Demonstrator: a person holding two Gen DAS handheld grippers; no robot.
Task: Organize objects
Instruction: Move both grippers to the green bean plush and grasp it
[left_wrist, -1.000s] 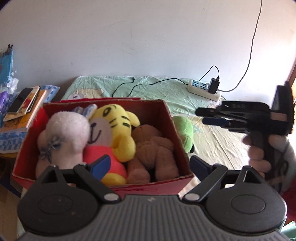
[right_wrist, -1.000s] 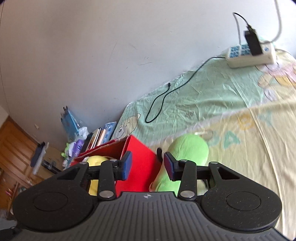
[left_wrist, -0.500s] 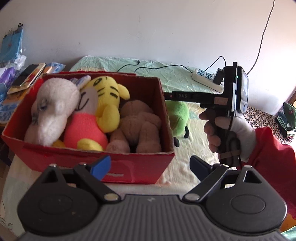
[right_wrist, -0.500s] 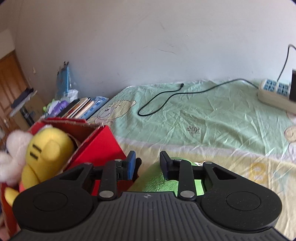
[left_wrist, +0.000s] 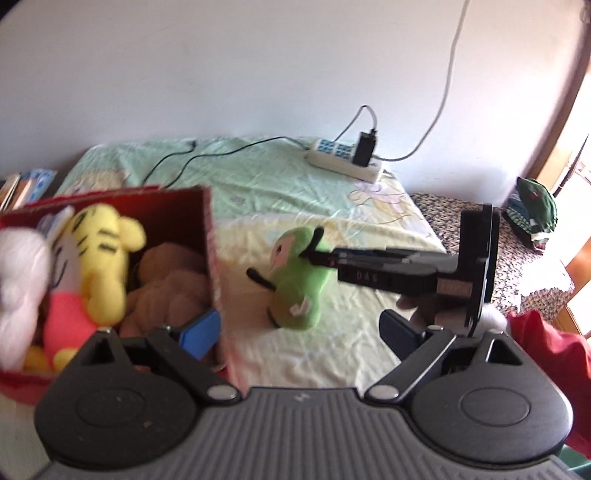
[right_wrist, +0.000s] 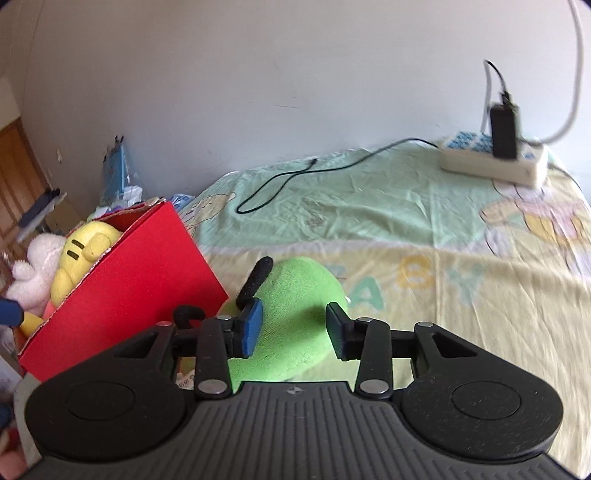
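Observation:
A green plush toy (left_wrist: 295, 291) lies on the bed sheet (left_wrist: 351, 332) just right of a red cardboard box (left_wrist: 211, 258). The box holds a yellow tiger plush (left_wrist: 99, 254), a brown bear (left_wrist: 170, 291) and a white plush (left_wrist: 18, 295). My right gripper (right_wrist: 294, 326) is open, its fingers on either side of the green plush (right_wrist: 295, 295); whether the pads touch it I cannot tell. In the left wrist view my right gripper (left_wrist: 316, 255) reaches the toy's top from the right. My left gripper (left_wrist: 297, 332) is open and holds nothing, near the box's front right corner.
A white power strip (left_wrist: 343, 162) with a black charger and a loose black cable (left_wrist: 207, 155) lie at the back of the bed by the wall. Books (left_wrist: 22, 184) are stacked left of the box. A patterned surface with folded green cloth (left_wrist: 535, 214) is at right.
My left gripper has swung right, so the box now sits at the left and the green plush shows fully. My right gripper has come down over the green plush.

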